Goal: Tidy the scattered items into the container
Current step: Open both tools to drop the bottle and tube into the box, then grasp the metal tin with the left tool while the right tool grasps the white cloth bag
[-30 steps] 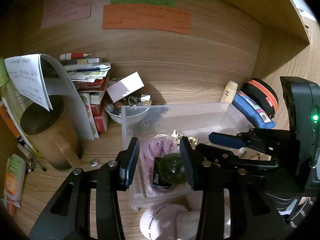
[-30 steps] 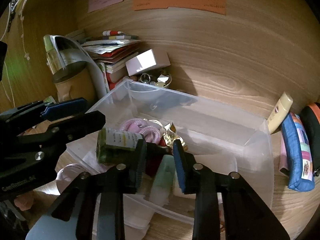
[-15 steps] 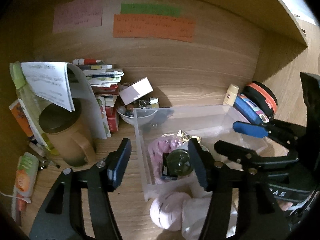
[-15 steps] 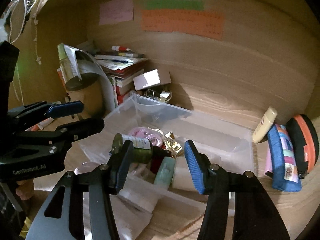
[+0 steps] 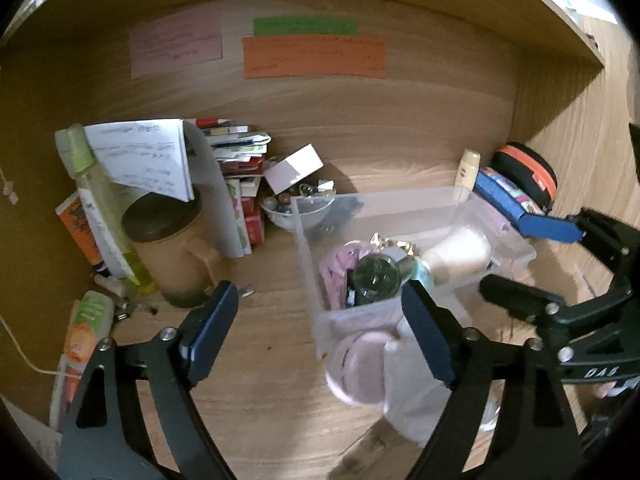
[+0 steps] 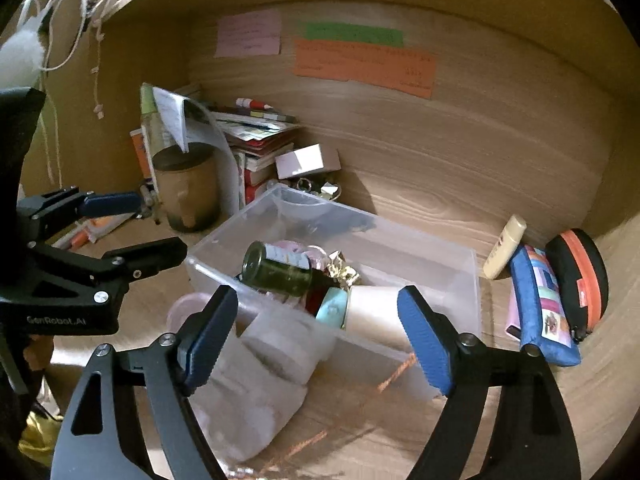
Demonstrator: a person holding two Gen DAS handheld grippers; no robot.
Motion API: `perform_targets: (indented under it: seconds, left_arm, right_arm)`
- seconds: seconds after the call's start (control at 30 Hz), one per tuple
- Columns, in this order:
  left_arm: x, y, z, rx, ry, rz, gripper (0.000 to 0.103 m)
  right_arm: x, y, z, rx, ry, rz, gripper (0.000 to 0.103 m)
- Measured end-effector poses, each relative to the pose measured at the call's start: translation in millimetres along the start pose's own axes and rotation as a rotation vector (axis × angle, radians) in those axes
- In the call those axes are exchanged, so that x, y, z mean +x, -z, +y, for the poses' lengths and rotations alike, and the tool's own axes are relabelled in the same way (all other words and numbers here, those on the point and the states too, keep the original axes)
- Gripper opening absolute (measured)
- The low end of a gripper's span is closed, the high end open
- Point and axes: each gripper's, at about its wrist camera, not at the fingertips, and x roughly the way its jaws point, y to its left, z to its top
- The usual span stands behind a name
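Observation:
A clear plastic bin (image 5: pixel 400 208) (image 6: pixel 408 248) sits on the wooden desk. In it lie a dark green glass jar (image 5: pixel 376 280) (image 6: pixel 280 270), a pink coil (image 5: pixel 336 268), gold wrappers (image 6: pixel 342 270), a pale green item (image 6: pixel 332 308) and a cream roll (image 5: pixel 460 256) (image 6: pixel 372 312). My left gripper (image 5: pixel 320 328) is open and empty, held back from the bin's near left corner. My right gripper (image 6: pixel 318 334) is open and empty, in front of the bin; it also shows in the left wrist view (image 5: pixel 520 264). A white plastic bag with a pink lid (image 5: pixel 360 372) (image 6: pixel 256 364) lies before the bin.
A tan mug (image 5: pixel 176 256) and leaning papers (image 5: pixel 148 156) stand left. A stack of books (image 5: pixel 240 184), a white box (image 5: pixel 294 168) and a bowl of trinkets (image 5: pixel 296 208) sit behind the bin. A cream tube (image 6: pixel 504 246), blue pouch (image 6: pixel 540 304) and black-orange case (image 6: pixel 580 276) lie right.
My right gripper opened, let go of the green jar, which now lies in the bin, and drew back. My left gripper also opened wider and pulled back.

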Motion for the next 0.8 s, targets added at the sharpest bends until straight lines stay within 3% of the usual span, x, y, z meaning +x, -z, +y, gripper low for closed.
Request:
perform_targets:
  seconds: [0.47, 0.57, 0.7, 0.8]
  left_arm:
    - [0, 53, 9, 0.029, -0.036, 0.13, 0.09]
    - [4, 66, 13, 0.009, -0.032, 0.169, 0.09]
    - [9, 81, 17, -0.023, -0.02, 0.221, 0.09]
    - [12, 90, 18, -0.042, -0.004, 0.252, 0.09]
  right_arm:
    - [-4, 31, 30, -0.029, -0.098, 0.068, 0.08]
    - [1, 38, 41, -0.039, -0.139, 0.098, 0.08]
    - [15, 49, 52, -0.077, -0.127, 0.142, 0.08]
    - [29, 54, 48, -0.043, -0.159, 0.201, 0.08]
